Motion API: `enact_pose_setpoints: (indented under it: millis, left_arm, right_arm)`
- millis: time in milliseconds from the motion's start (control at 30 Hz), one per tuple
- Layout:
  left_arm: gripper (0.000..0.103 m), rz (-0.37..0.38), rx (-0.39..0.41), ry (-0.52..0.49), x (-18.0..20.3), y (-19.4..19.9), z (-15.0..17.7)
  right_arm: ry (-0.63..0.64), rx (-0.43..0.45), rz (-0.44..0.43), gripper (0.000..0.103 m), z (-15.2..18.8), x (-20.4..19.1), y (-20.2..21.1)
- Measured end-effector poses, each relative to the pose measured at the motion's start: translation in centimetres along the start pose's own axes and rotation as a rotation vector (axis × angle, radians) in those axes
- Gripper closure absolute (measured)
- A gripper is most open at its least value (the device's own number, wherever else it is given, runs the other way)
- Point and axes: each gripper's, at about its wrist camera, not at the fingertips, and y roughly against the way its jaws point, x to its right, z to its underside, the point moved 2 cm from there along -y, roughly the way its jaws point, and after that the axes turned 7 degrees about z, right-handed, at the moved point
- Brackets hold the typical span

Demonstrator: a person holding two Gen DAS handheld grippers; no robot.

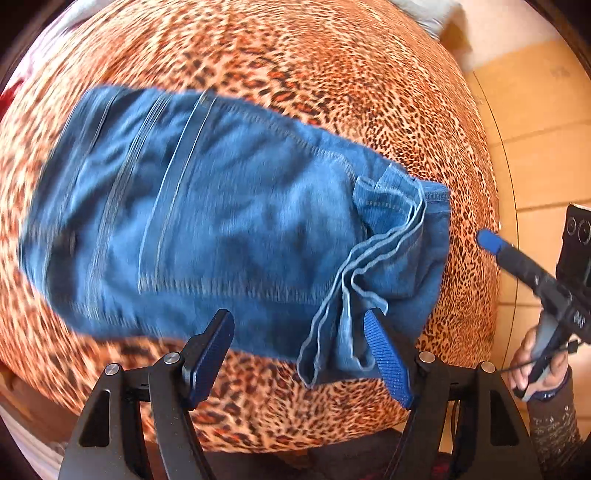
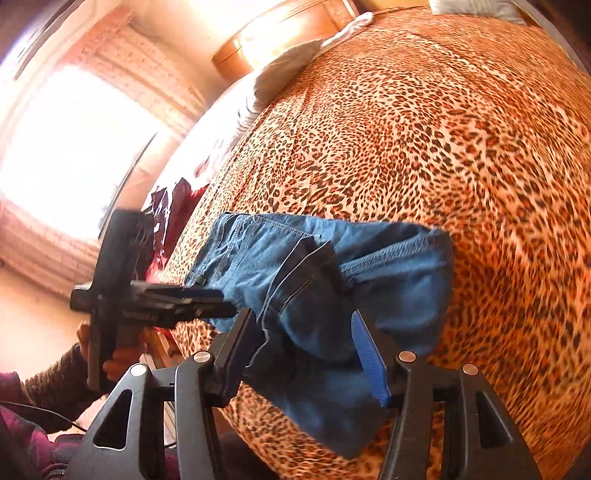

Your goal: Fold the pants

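Denim pants (image 1: 229, 221) folded on leopard-print bed (image 1: 332, 66), both claws spread

We see a bed (image 2: 461, 147) covered in a leopard-print spread, its far corner bearing a grey pillow (image 1: 424, 14). Beyond its right edge lies a floor of tan tiles (image 1: 543, 155). In the right wrist view a bright window (image 2: 66, 147) glares white beside a pale brick wall (image 2: 122, 62)
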Motion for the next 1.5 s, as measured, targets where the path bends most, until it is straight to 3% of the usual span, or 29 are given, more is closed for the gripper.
enact_pose_setpoints:
  millis: [133,233,367,467,567,733,833,1033,1067,1100,1200,1333,1500]
  left_arm:
    - [0.03,-0.057,0.003,0.119,0.9,-2.6,5.4]
    - [0.03,-0.119,0.015,0.162,1.9,-4.1,7.0]
    - [0.03,-0.155,0.051,0.265,2.1,-5.6,6.9]
    - [0.03,-0.111,0.109,0.349,1.7,-5.2,7.5]
    - [0.03,-0.142,0.132,0.4,0.5,-4.5,7.5]
    - [0.03,-0.128,0.166,0.476,-0.4,-4.0,7.3]
    - [0.03,-0.148,0.187,0.494,-0.3,-4.0,7.2]
    - [0.042,-0.194,0.212,0.517,1.3,-5.6,7.1]
    - [0.052,-0.203,0.22,0.526,1.2,-5.6,7.2]
    - [0.062,-0.189,0.223,0.527,1.7,-5.9,7.0]
    - [0.083,-0.155,0.214,0.557,3.2,-6.6,6.7]
    - [0.092,0.072,0.207,0.644,4.7,-7.1,9.0]
    - [0.091,0.062,0.182,0.691,3.9,-9.6,8.9]
  right_arm:
    - [0.171,-0.123,-0.018,0.047,-2.4,2.1,-3.1]
    - [0.305,-0.193,-0.029,0.047,-2.8,1.6,-5.1]
    - [0.42,-0.224,-0.031,0.047,-2.4,-0.4,-6.3]
    - [0.457,-0.244,-0.081,0.047,-3.2,-0.8,-7.7]
    - [0.54,-0.288,-0.105,0.047,-3.3,-2.4,-9.5]
    - [0.716,-0.364,-0.089,0.047,-2.4,-5.0,-12.9]
    - [0.749,-0.429,-0.085,0.047,-2.4,-4.9,-14.2]
    - [0.843,-0.502,-0.08,0.049,-2.2,-4.5,-14.3]
    - [0.871,-0.505,-0.078,0.062,-1.9,-4.7,-14.4]
    - [0.902,-0.513,-0.083,0.084,-1.5,-4.8,-14.2]
    - [0.936,-0.501,-0.096,0.087,-1.5,-4.9,-12.7]
    - [0.893,-0.473,-0.099,0.087,-3.9,-2.5,-8.3]
    - [0.769,-0.49,-0.008,0.085,-5.0,1.0,-10.8]
